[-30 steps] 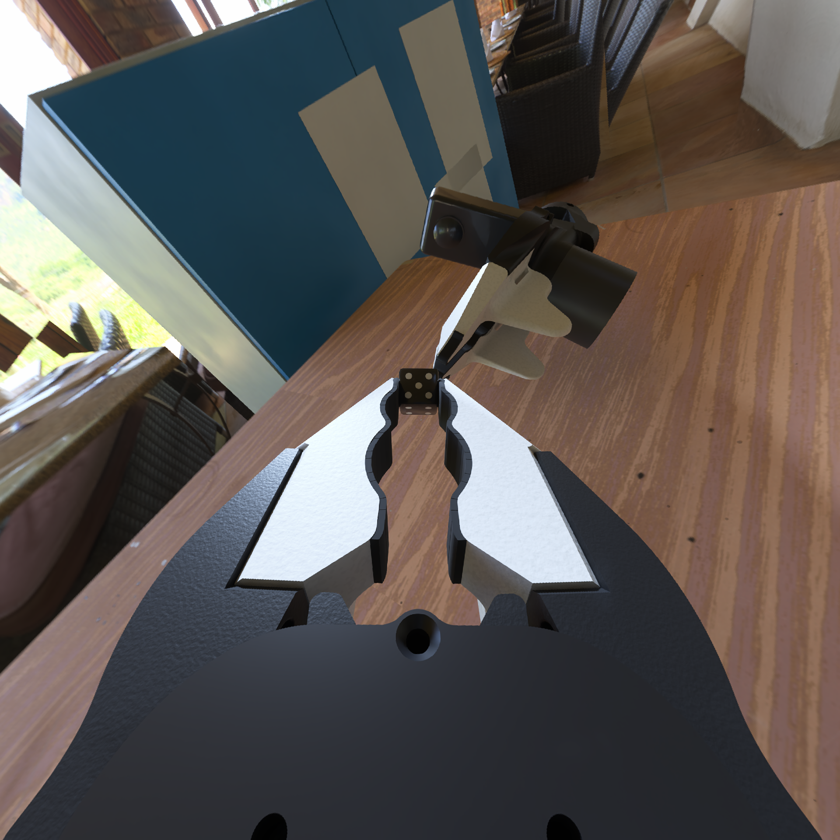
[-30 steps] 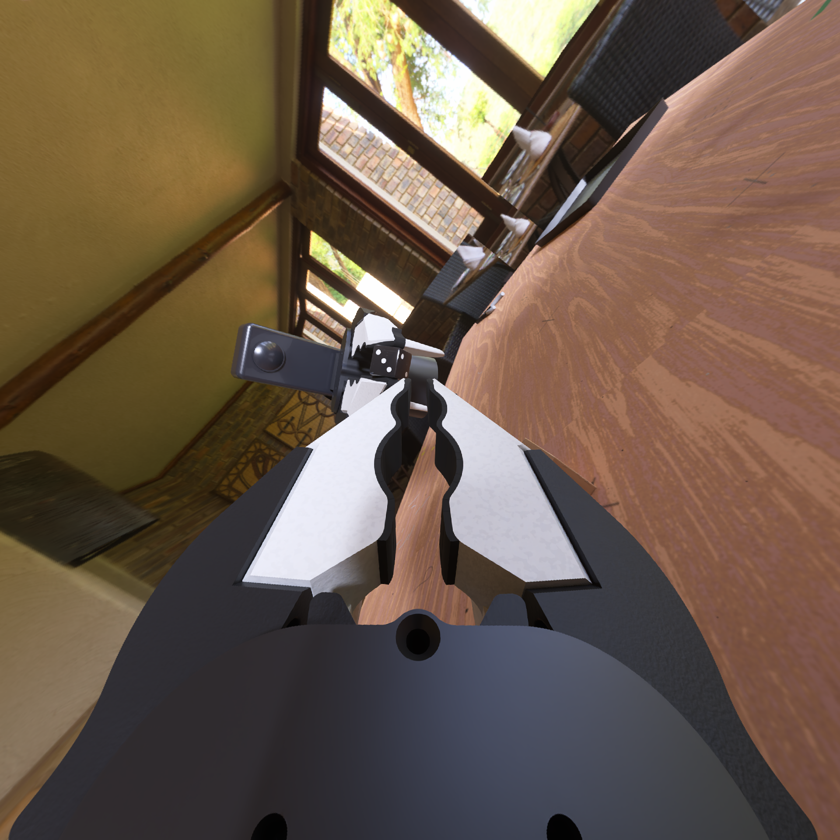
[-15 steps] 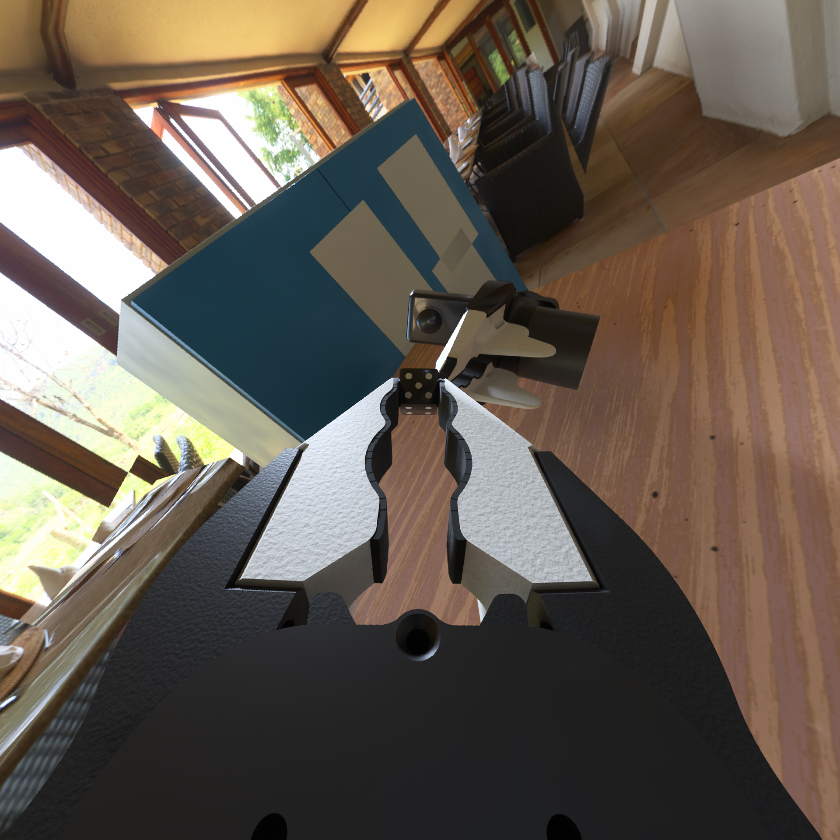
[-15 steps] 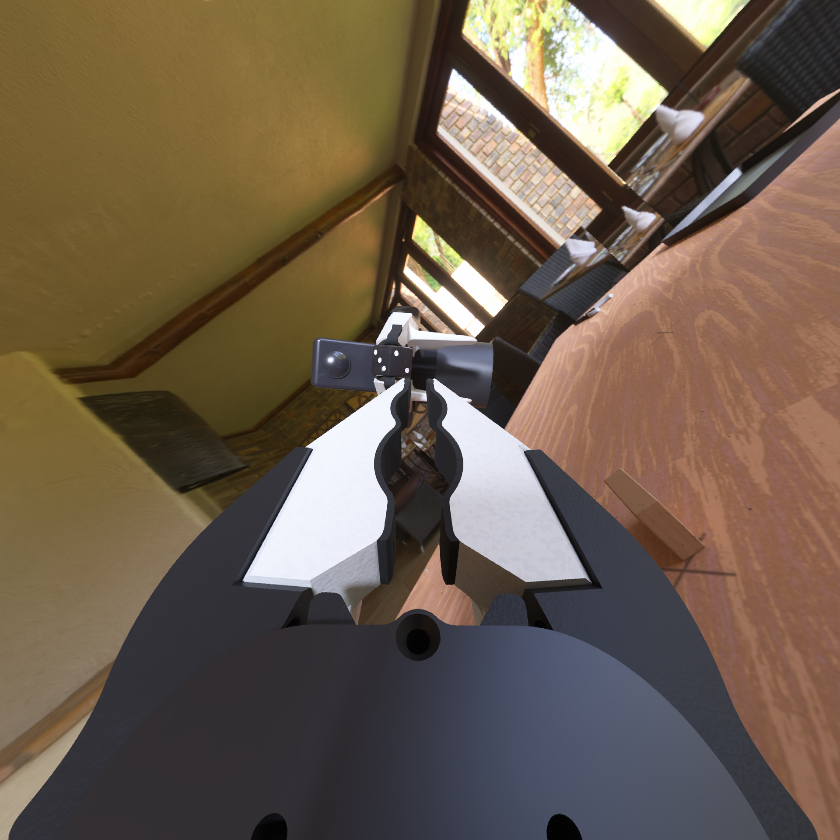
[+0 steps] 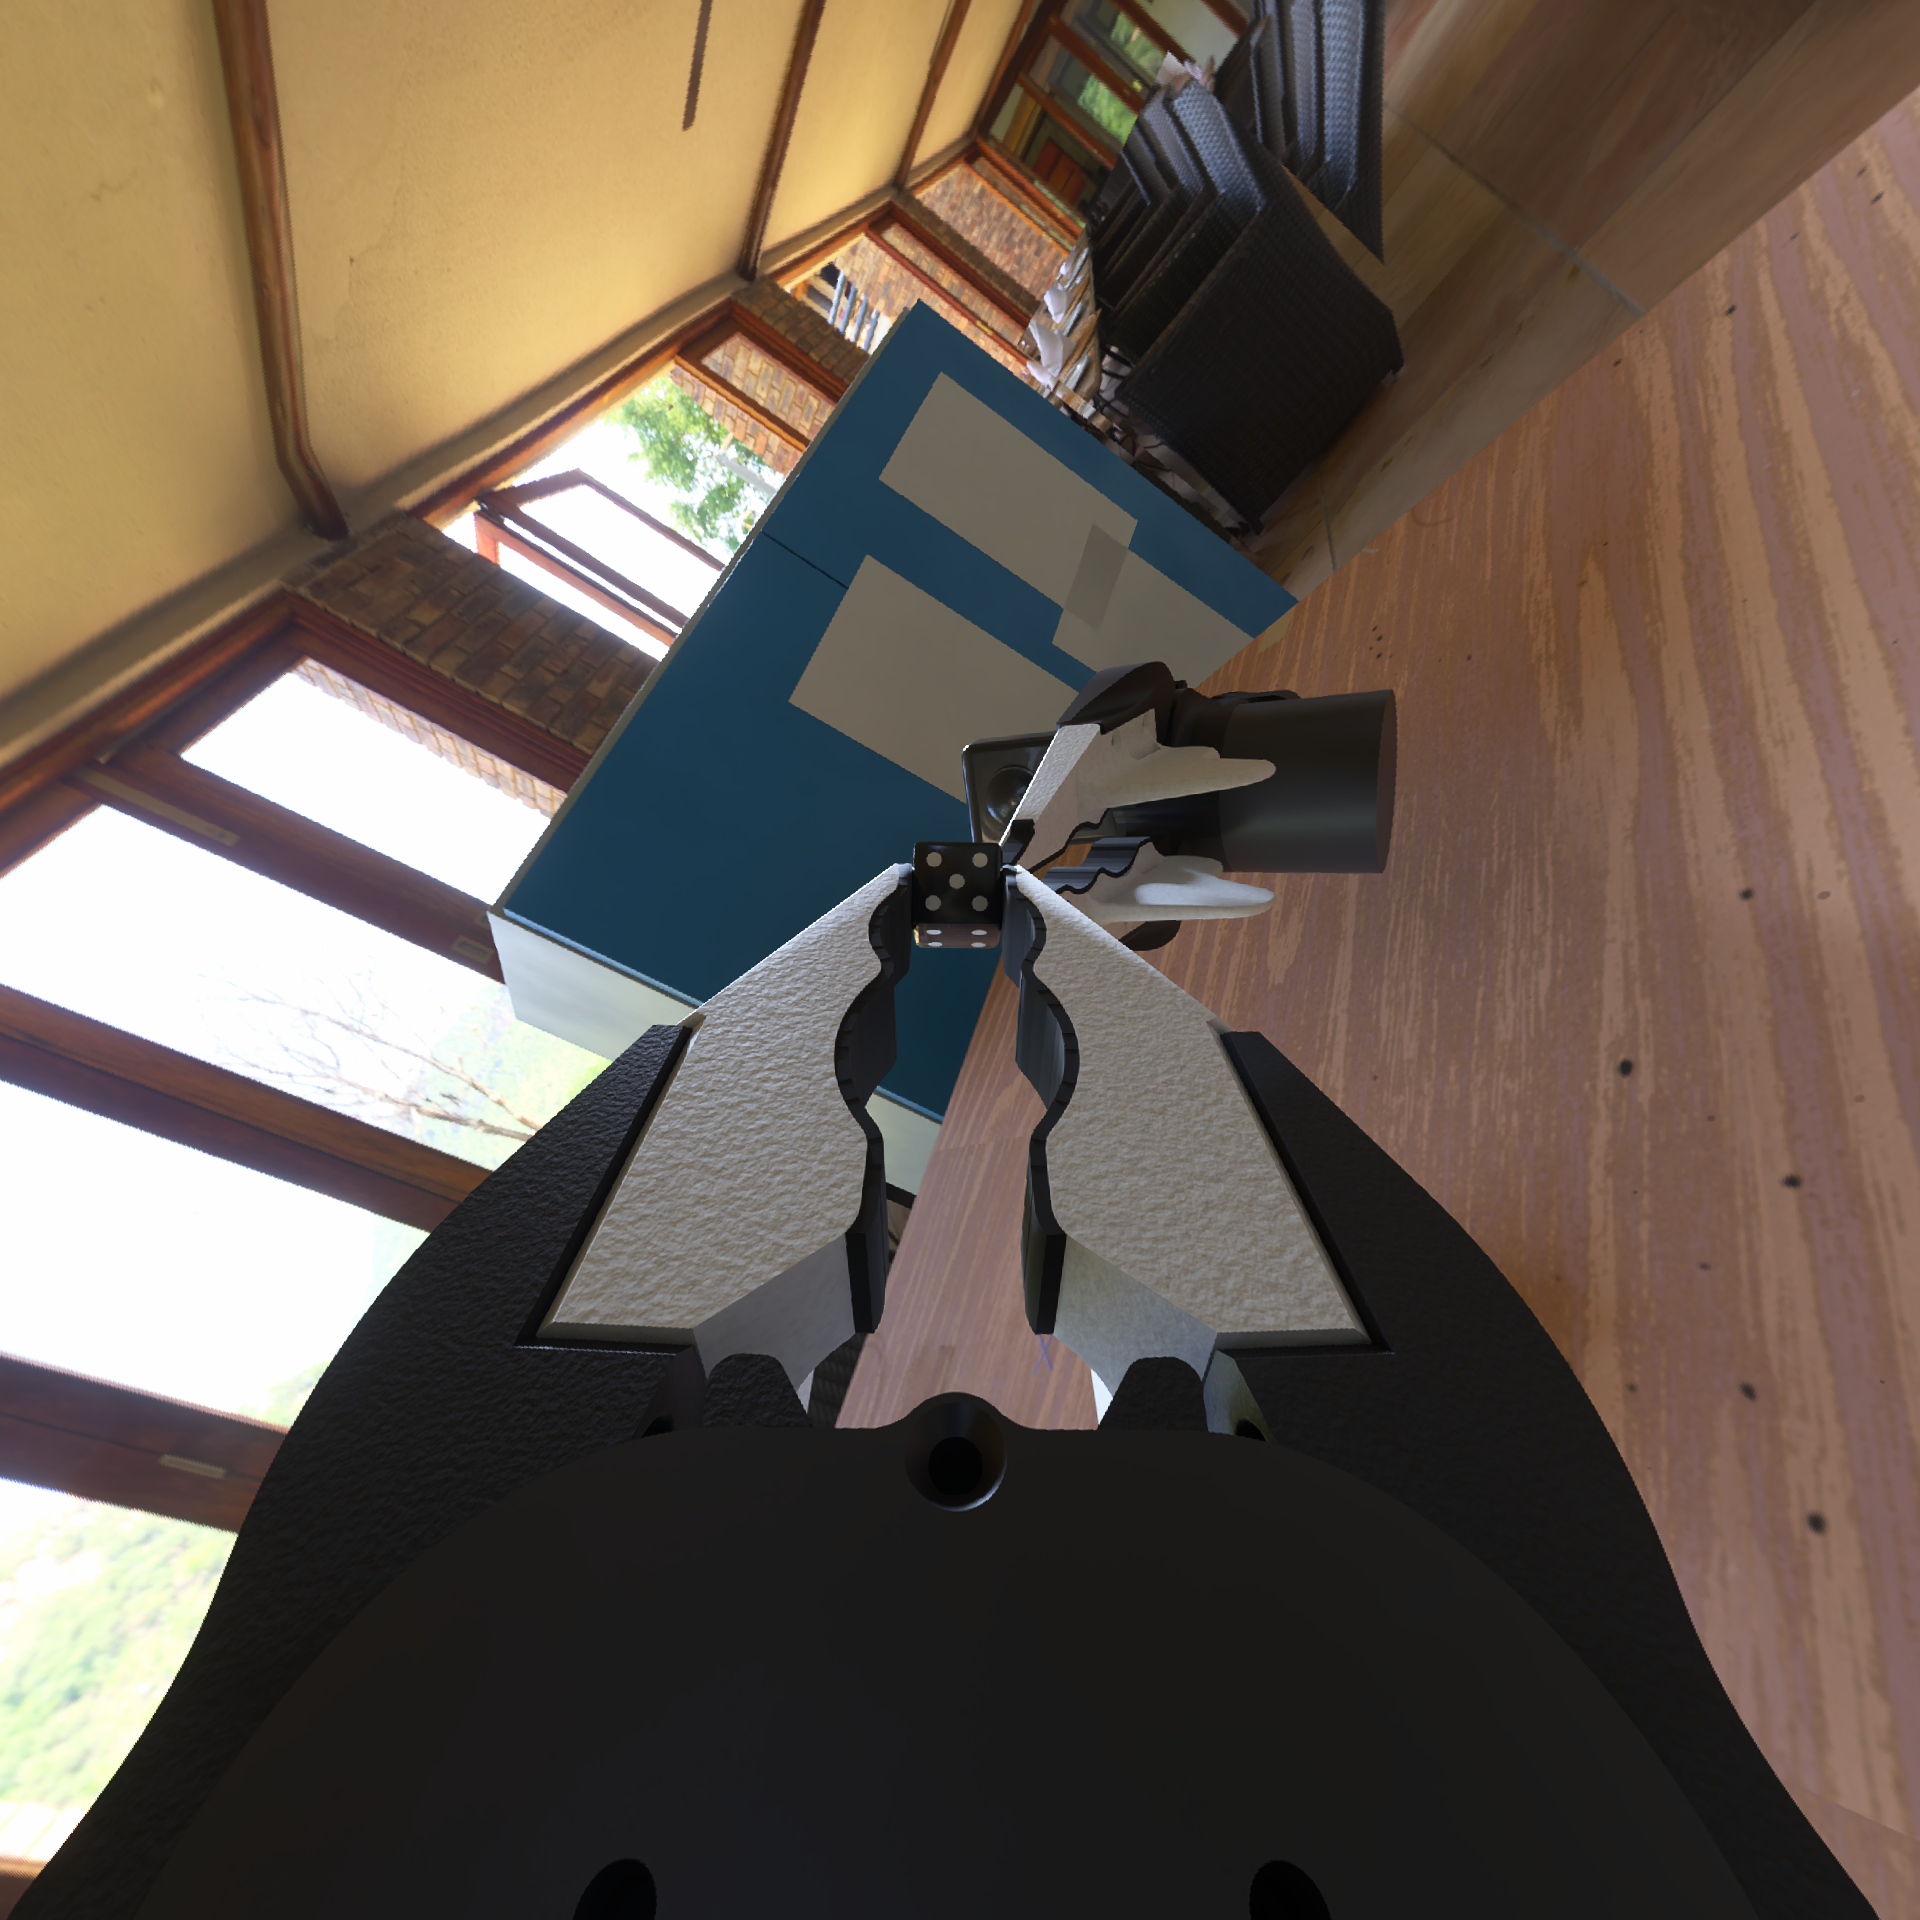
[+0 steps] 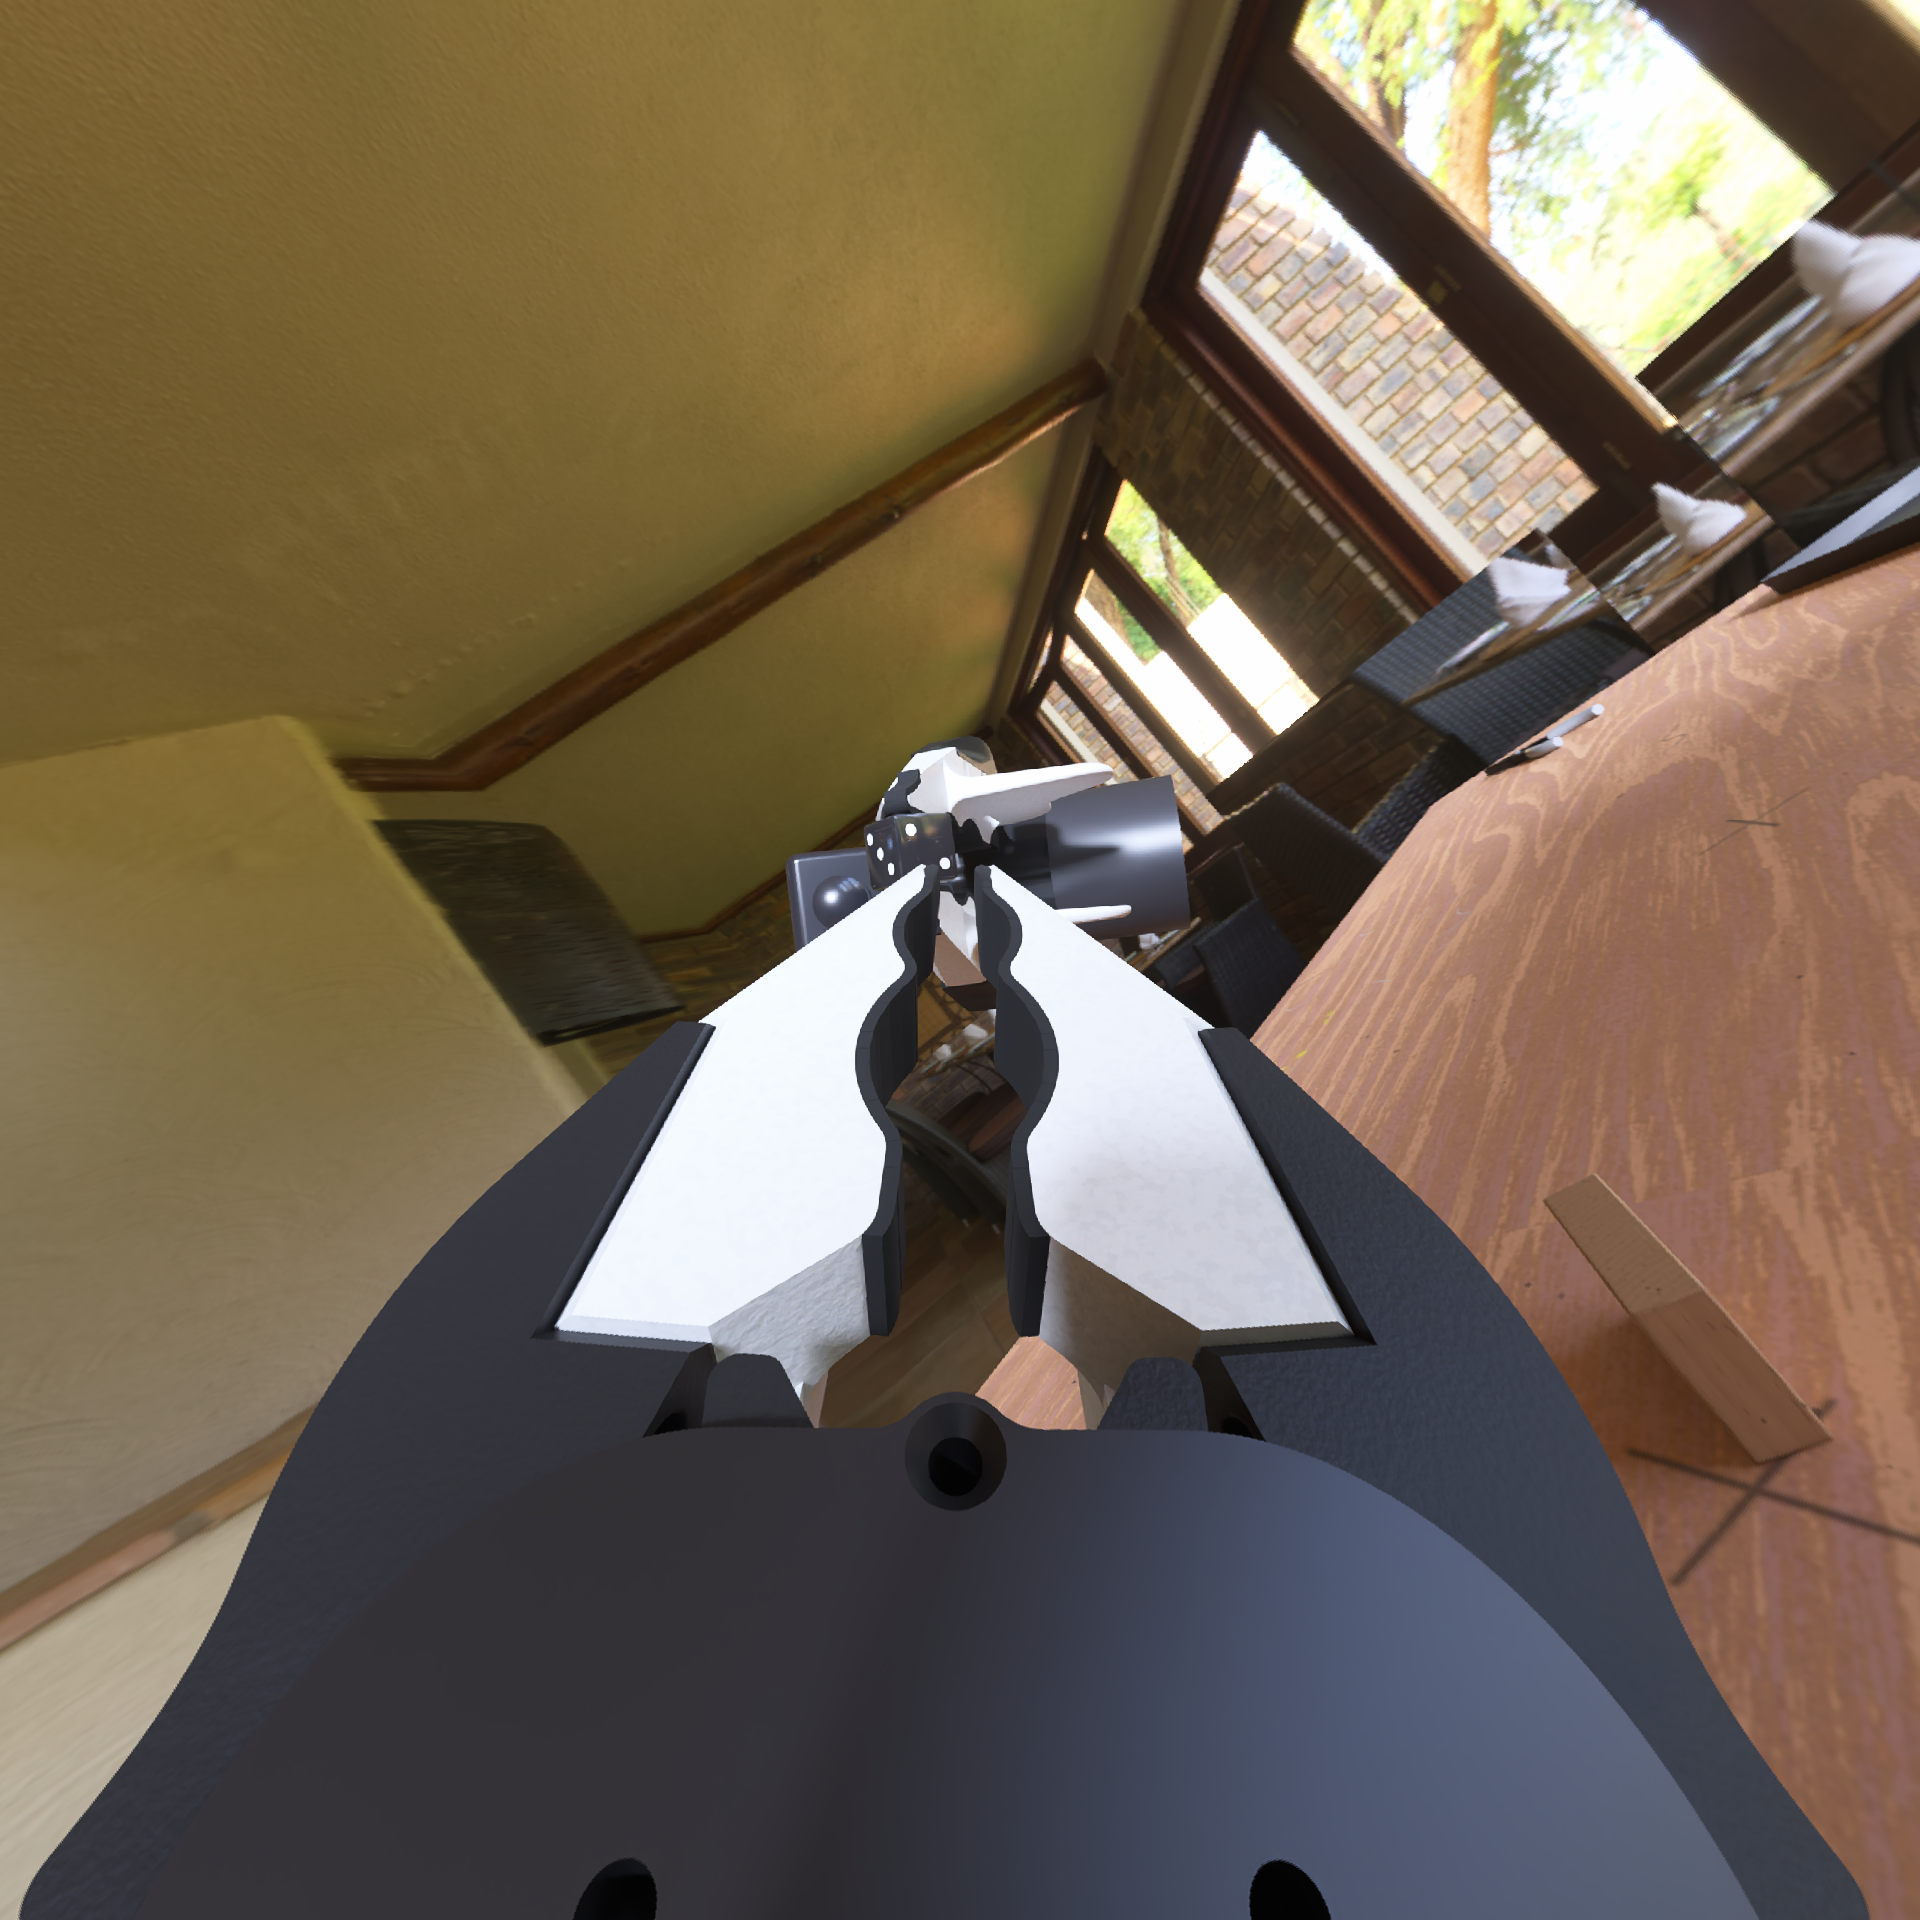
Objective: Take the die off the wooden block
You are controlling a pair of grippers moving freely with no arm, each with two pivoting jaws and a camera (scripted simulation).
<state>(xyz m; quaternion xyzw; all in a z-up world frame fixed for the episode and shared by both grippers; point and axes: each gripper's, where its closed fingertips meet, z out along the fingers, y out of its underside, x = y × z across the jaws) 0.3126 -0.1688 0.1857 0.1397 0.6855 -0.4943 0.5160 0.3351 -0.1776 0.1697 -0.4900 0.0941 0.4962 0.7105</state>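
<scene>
My left gripper (image 5: 957,883) is shut on the black die with white pips (image 5: 956,902) and holds it in the air, clear of the wooden table (image 5: 1558,987). The die also shows in the right wrist view (image 6: 906,844). The pale wooden block (image 6: 1683,1320) lies on the table (image 6: 1558,935) with nothing on it, low right of my right gripper. My right gripper (image 6: 952,878) is nearly shut, with a narrow gap, and I see nothing held in it. Its tips sit right beside the die and the left gripper's right finger, as the left wrist view (image 5: 1016,850) shows.
A big blue box with pale panels (image 5: 727,779) stands on the table behind the die. Dark wicker chairs (image 5: 1247,364) stand beyond the table's far end. Dark lines cross on the table (image 6: 1745,1496) by the block.
Both grippers have risen and tilted upward together, with the die still in the left one. The table has dropped away to the right of both views, and the wooden block has come into the right wrist view.
</scene>
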